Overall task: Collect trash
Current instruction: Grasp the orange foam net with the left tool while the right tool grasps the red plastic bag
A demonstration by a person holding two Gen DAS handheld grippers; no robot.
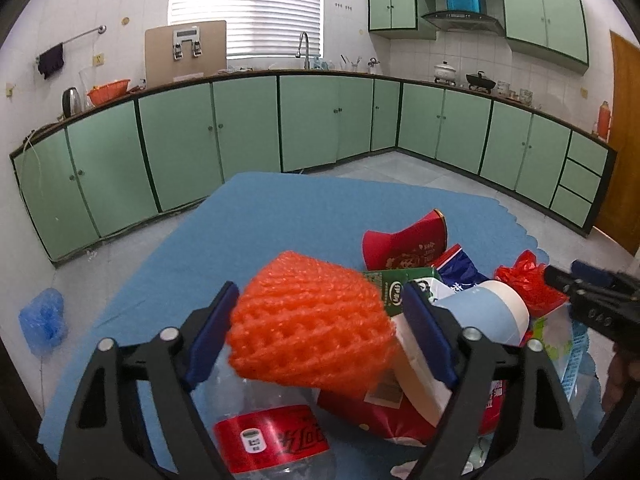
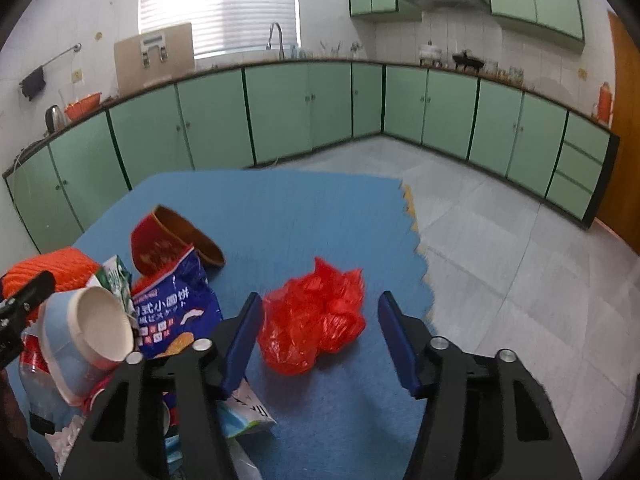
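Note:
An orange foam fruit net (image 1: 310,326) sits between the fingers of my left gripper (image 1: 320,334), above a trash pile. The jaws stand wide; the left pad touches it, the right pad shows a small gap. The pile on the blue mat (image 1: 280,208) holds a clear bottle with red label (image 1: 272,436), a paper cup (image 1: 486,310), a green carton (image 1: 394,286), a blue snack bag (image 1: 460,264) and a red bowl (image 1: 408,240). My right gripper (image 2: 320,334) is open around a crumpled red plastic bag (image 2: 316,316). The net also shows at the right wrist view's left edge (image 2: 60,268).
A blue plastic basket (image 1: 576,356) stands under the pile at the right. A blue bag (image 1: 42,320) lies on the tiled floor (image 2: 520,260) left of the mat. Green kitchen cabinets (image 1: 320,120) line the far walls.

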